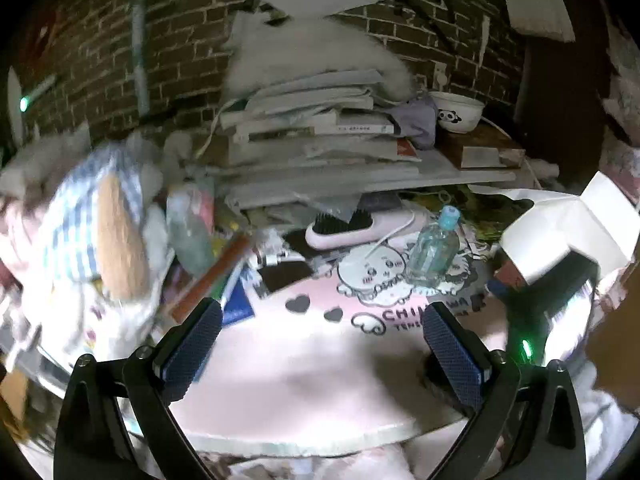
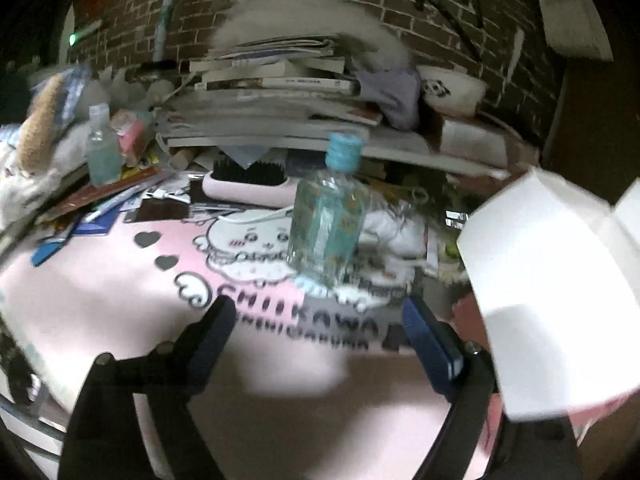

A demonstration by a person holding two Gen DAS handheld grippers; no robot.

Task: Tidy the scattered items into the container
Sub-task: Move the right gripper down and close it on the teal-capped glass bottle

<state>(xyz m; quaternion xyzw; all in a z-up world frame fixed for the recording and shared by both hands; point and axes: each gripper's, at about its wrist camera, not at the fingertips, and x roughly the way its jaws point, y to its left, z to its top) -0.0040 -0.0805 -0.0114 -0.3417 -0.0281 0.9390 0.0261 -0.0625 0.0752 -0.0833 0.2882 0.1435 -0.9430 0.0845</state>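
Note:
A clear bottle with a blue cap (image 2: 326, 216) stands upright on the pink printed mat (image 2: 120, 292); it also shows in the left wrist view (image 1: 434, 248). My right gripper (image 2: 320, 320) is open and empty, just short of the bottle. My left gripper (image 1: 322, 322) is open and empty over the mat (image 1: 320, 352). A pink hairbrush (image 1: 360, 228) lies behind the bottle, also in the right wrist view (image 2: 250, 186). A white open box (image 2: 552, 280) stands at the right, seen in the left wrist view too (image 1: 560, 224). A second bottle (image 2: 102, 148) stands at the left.
A tall stack of books and papers (image 1: 320, 136) fills the back, with a panda bowl (image 1: 456, 110) on the right. A plush toy in striped cloth (image 1: 92, 224) sits at the left. Pens, cards and a cable (image 1: 240, 272) lie on the mat's far edge. A brick wall stands behind.

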